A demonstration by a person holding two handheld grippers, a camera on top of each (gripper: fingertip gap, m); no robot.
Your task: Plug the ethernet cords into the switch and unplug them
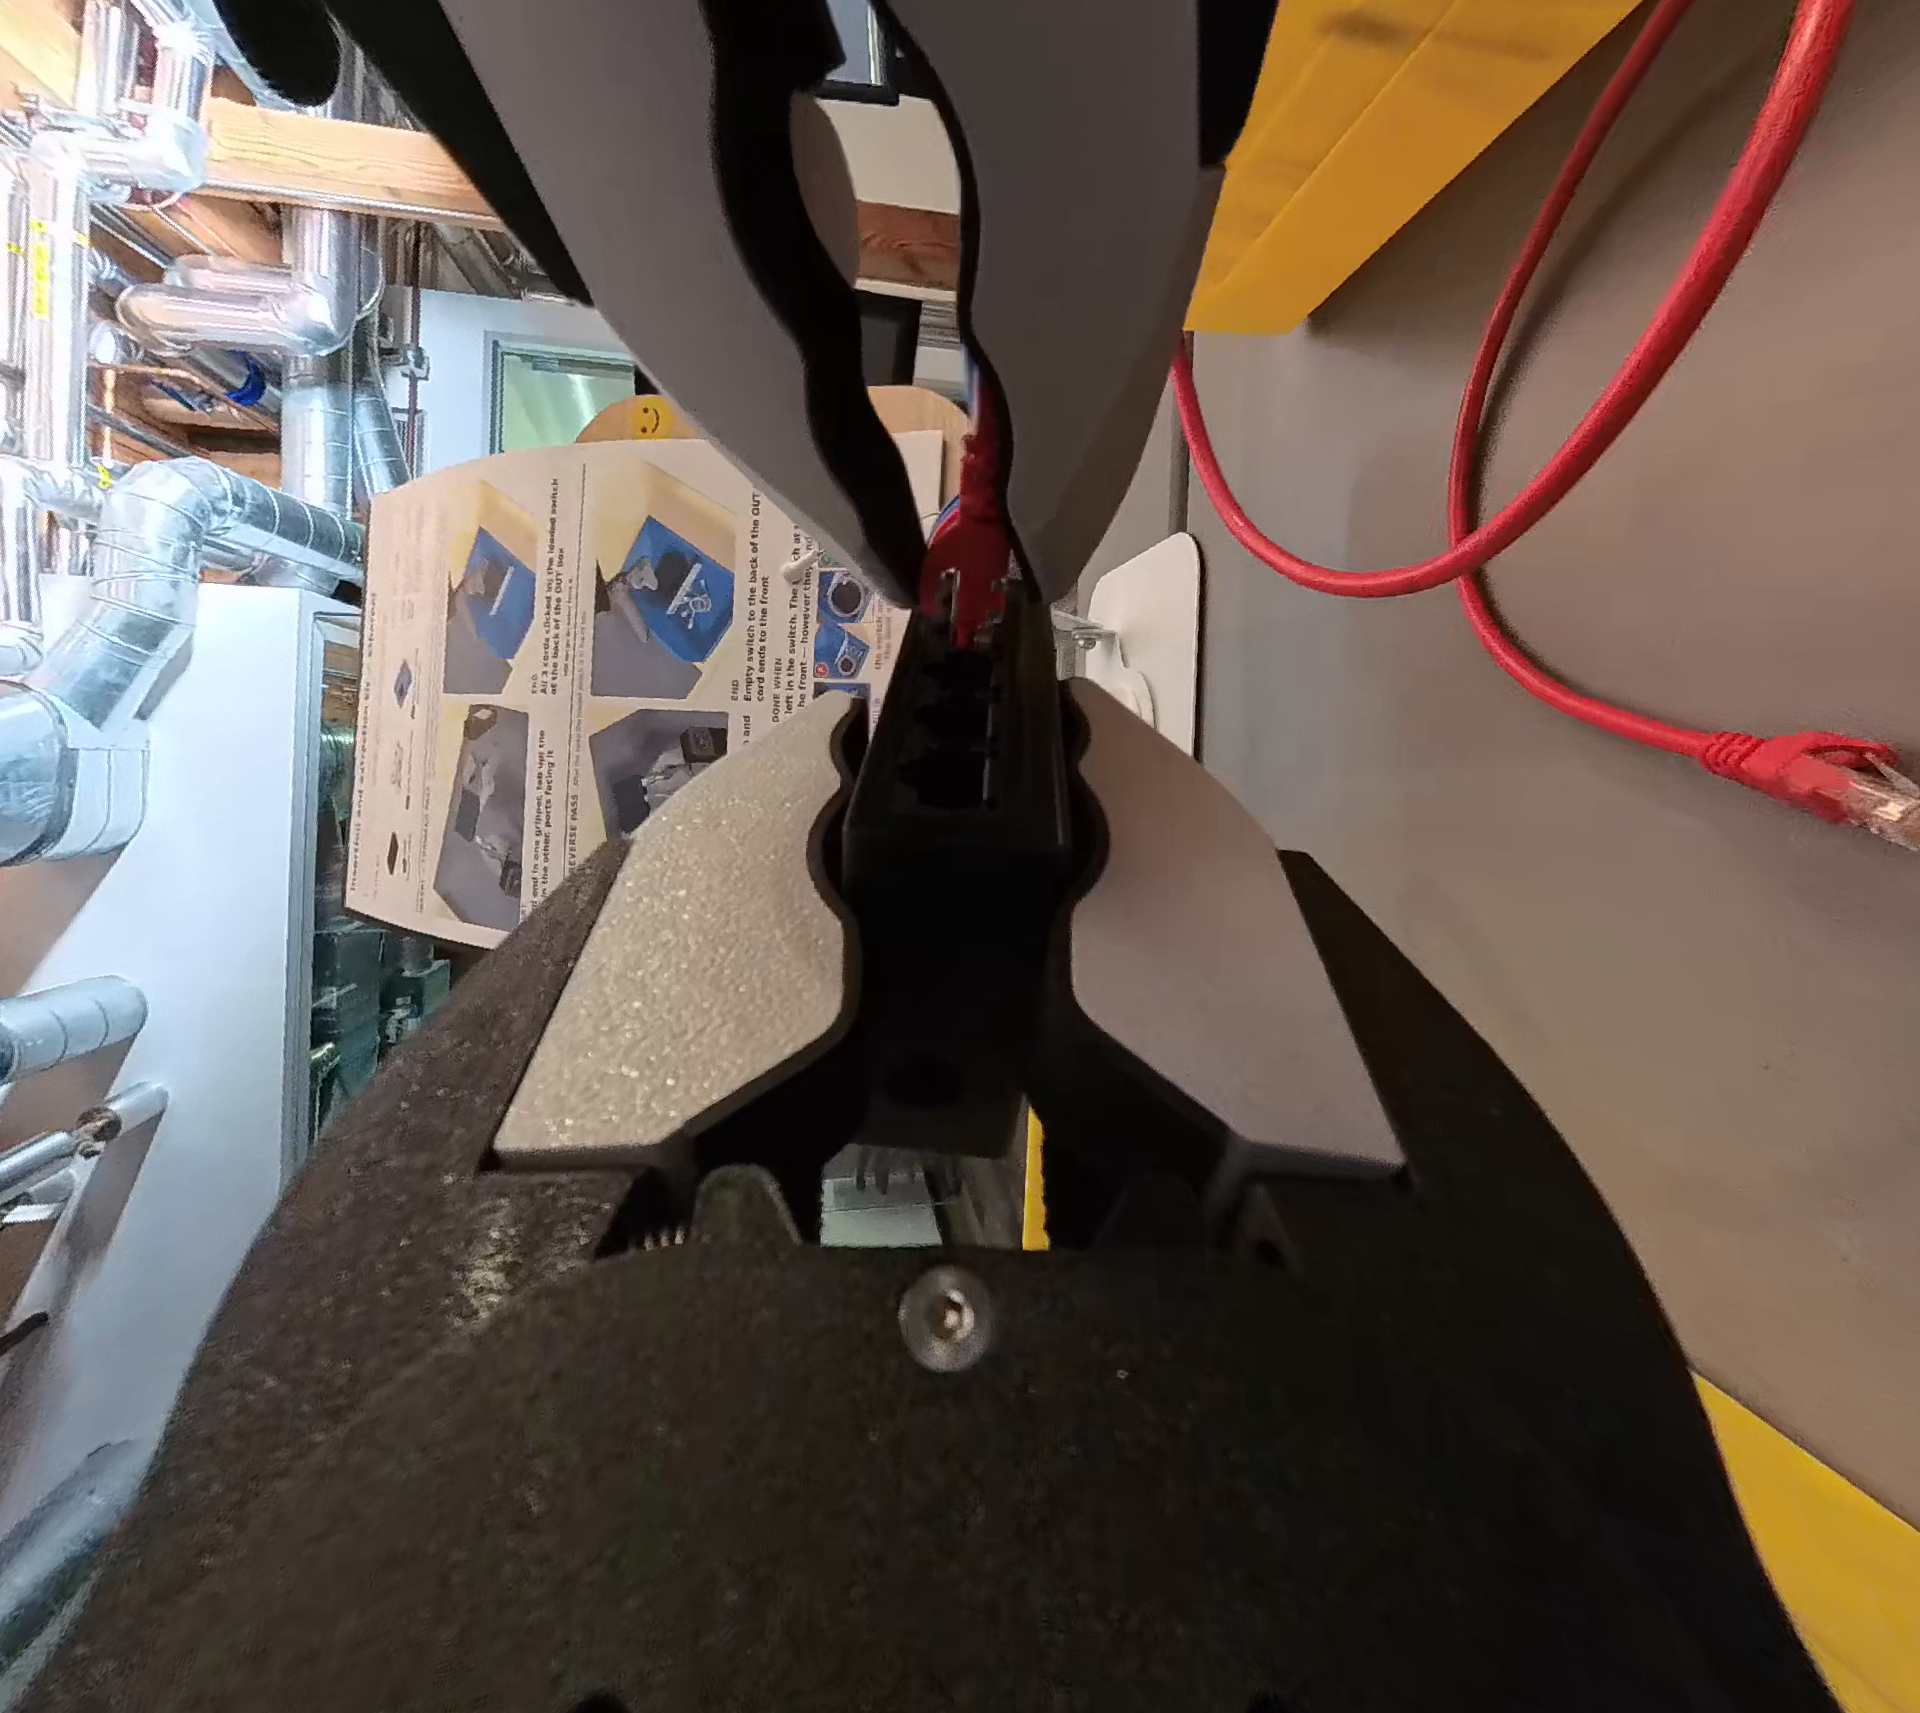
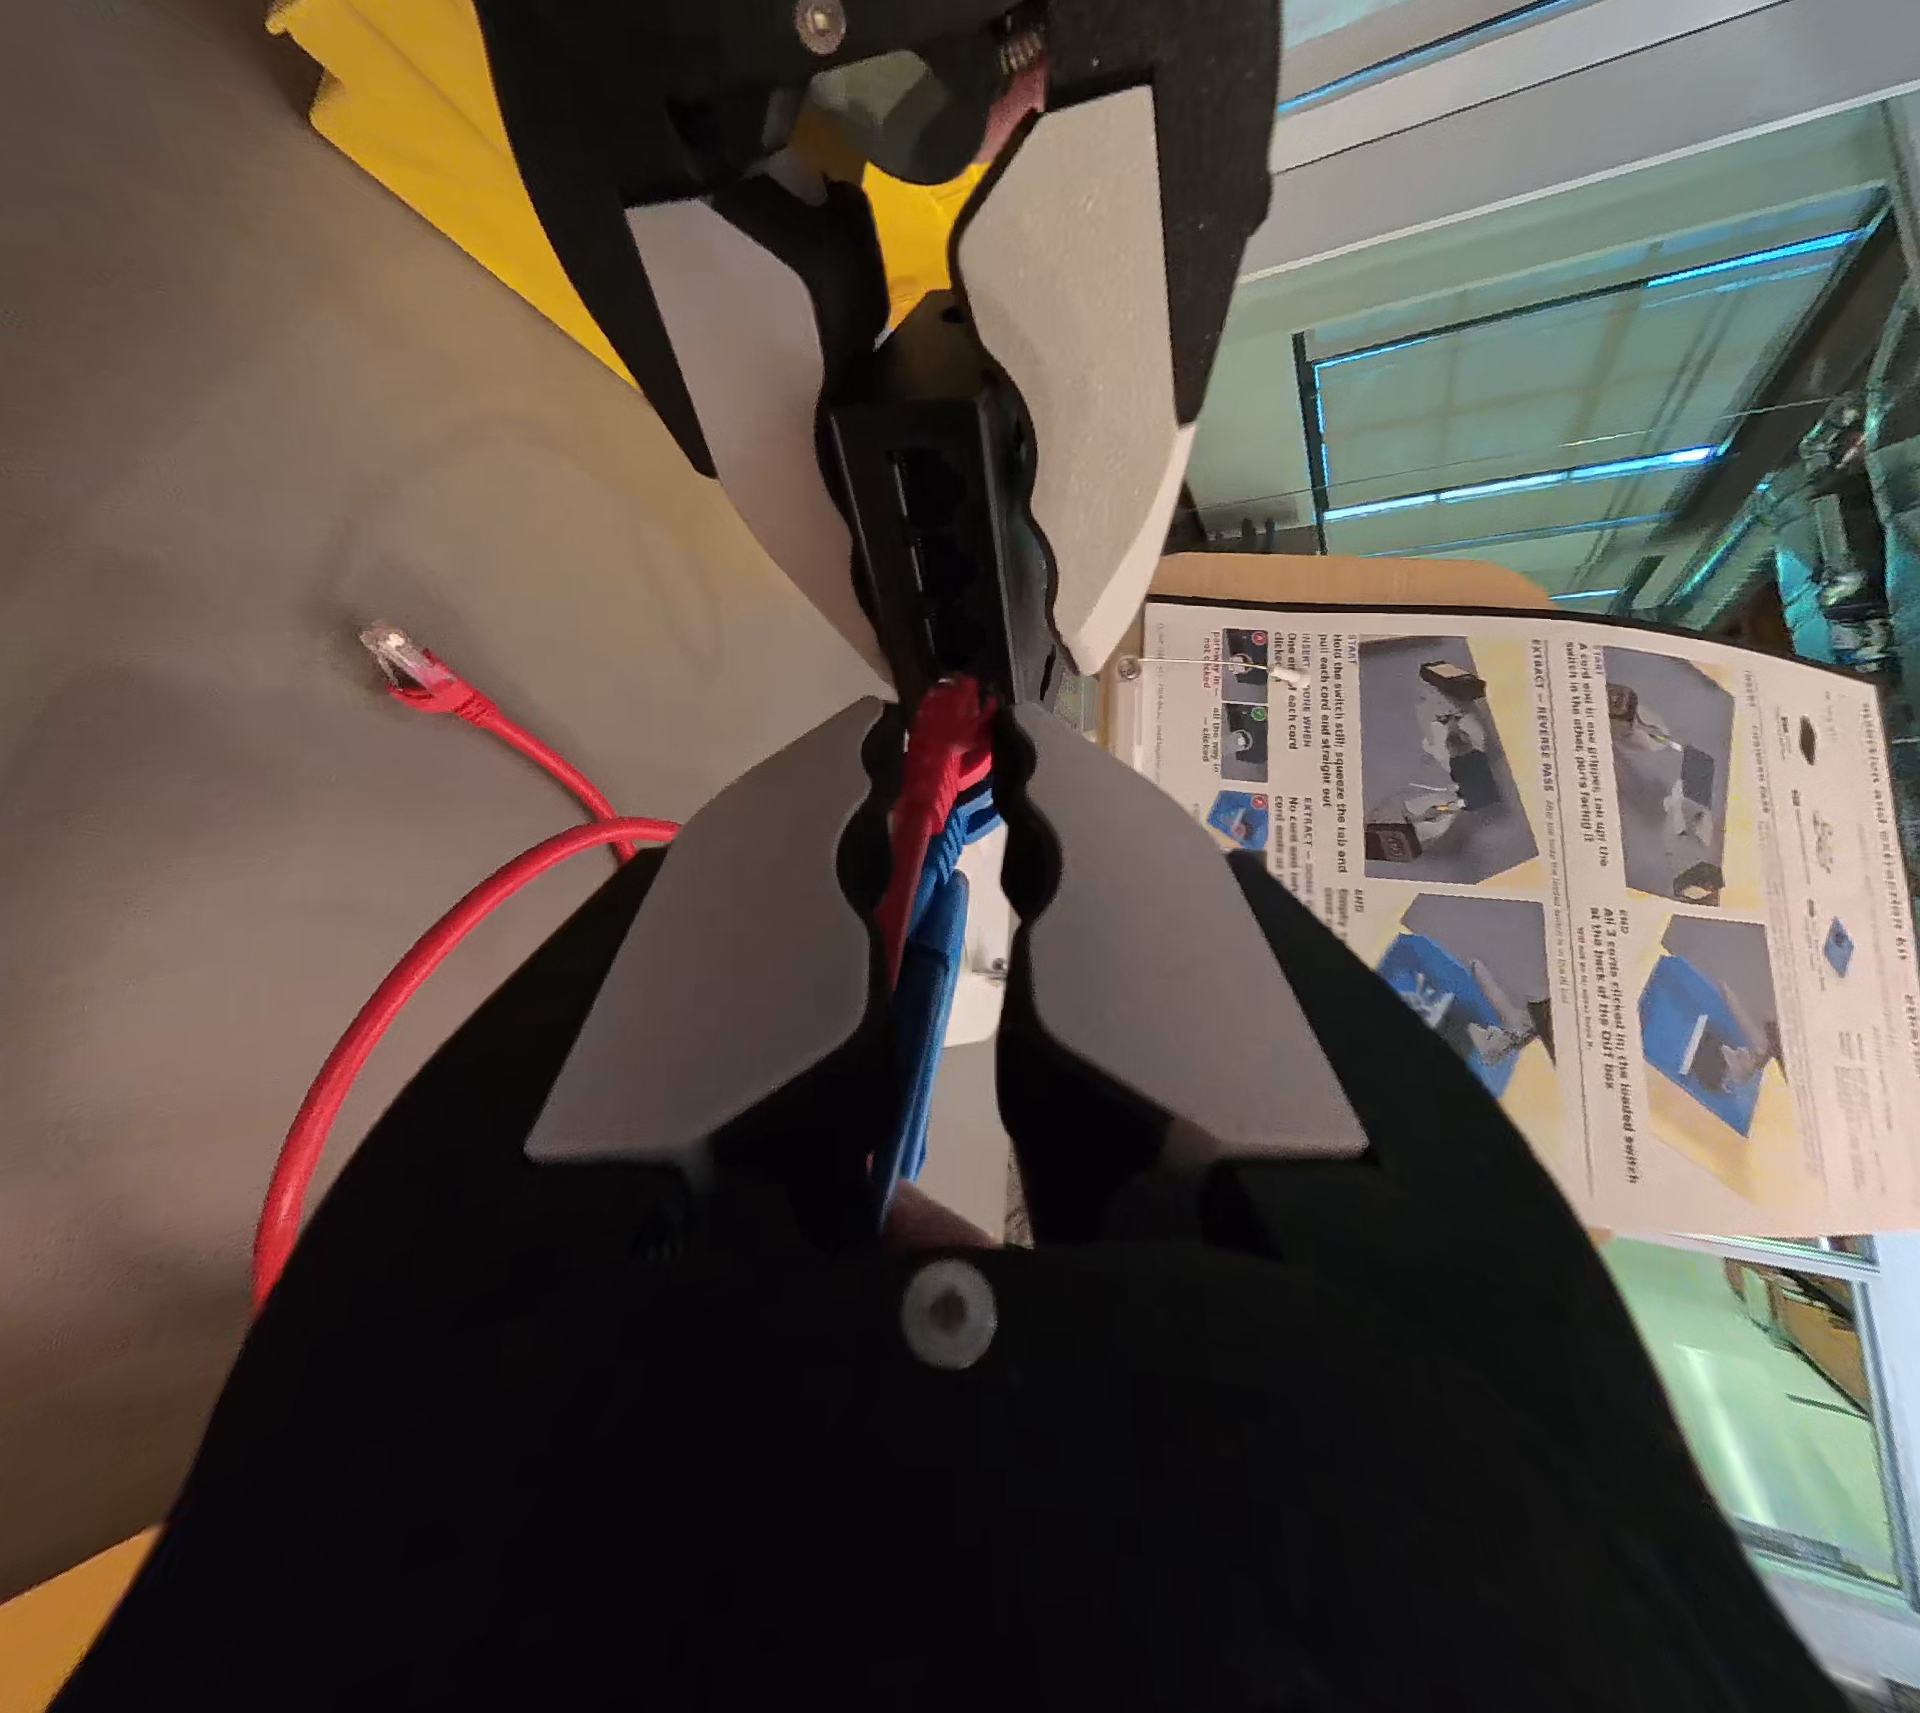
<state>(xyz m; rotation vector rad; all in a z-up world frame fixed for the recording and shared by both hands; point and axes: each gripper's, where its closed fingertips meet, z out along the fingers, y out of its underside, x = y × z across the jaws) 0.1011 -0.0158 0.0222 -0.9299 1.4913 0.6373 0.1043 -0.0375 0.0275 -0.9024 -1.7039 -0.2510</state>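
Note:
My left gripper [image 1: 961, 728] is shut on the black switch [image 1: 956, 790], ports facing away from it. It shows at the top of the right wrist view [image 2: 977, 624], still holding the switch [image 2: 925, 541]. My right gripper [image 2: 948, 718] is shut on the red cord's plug [image 2: 945, 733], whose tip is at the switch's end port; how deep it sits is hidden. In the left wrist view the right gripper [image 1: 971, 588] comes from above with the red plug [image 1: 971, 551]. A blue cord [image 2: 925, 988] runs between the right fingers beside the red one. The red cord's free plug [image 1: 1860, 790] lies on the table.
The red cord loops over the grey table [image 1: 1610, 988]. Yellow bins [image 1: 1455, 53] stand on the table near the grippers. A printed instruction sheet [image 2: 1558, 884] on a board stands behind the switch, next to a white plate [image 1: 1143, 624]. The tips of both grippers are at nearly the same place.

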